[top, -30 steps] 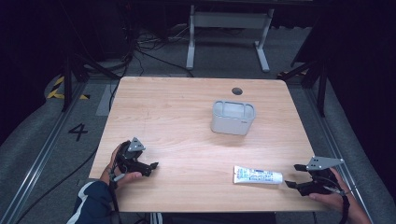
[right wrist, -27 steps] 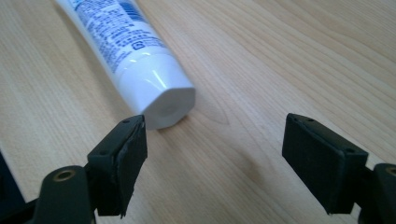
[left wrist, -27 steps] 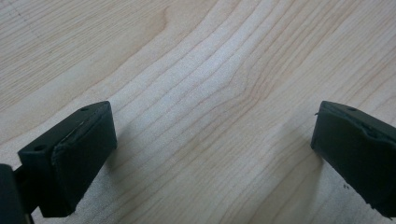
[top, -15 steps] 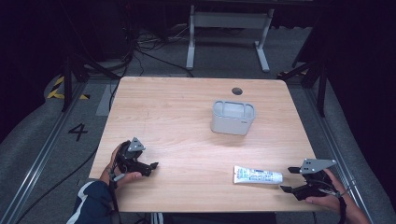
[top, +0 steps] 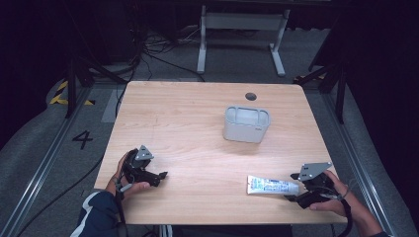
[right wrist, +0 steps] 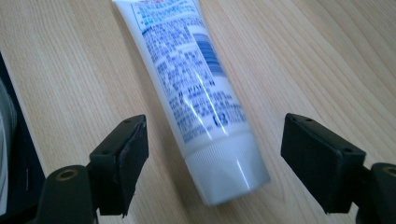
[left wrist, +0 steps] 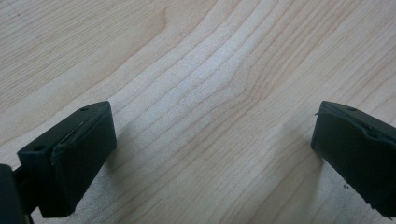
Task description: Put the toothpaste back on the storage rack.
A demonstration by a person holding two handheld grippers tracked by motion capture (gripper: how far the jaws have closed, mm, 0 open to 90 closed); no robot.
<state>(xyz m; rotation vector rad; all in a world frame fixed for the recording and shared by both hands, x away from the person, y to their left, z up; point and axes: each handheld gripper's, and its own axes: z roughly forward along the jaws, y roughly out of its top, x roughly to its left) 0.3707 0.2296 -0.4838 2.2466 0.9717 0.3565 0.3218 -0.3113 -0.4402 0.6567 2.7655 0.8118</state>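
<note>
The right gripper has closed in on the tube, jaws wide astride its cap. At 8 o'clock, the left gripper stays put, gaping, empty.

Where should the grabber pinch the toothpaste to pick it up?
Best guess: pinch the tube just above its white cap, across its width. It lies flat, cap towards the right gripper, whose open fingers already sit either side, so come in from that end.

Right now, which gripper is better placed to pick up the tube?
Right. The right gripper has its open jaws on either side of the tube's cap end. The left gripper sits across the table, open over bare wood.
</note>
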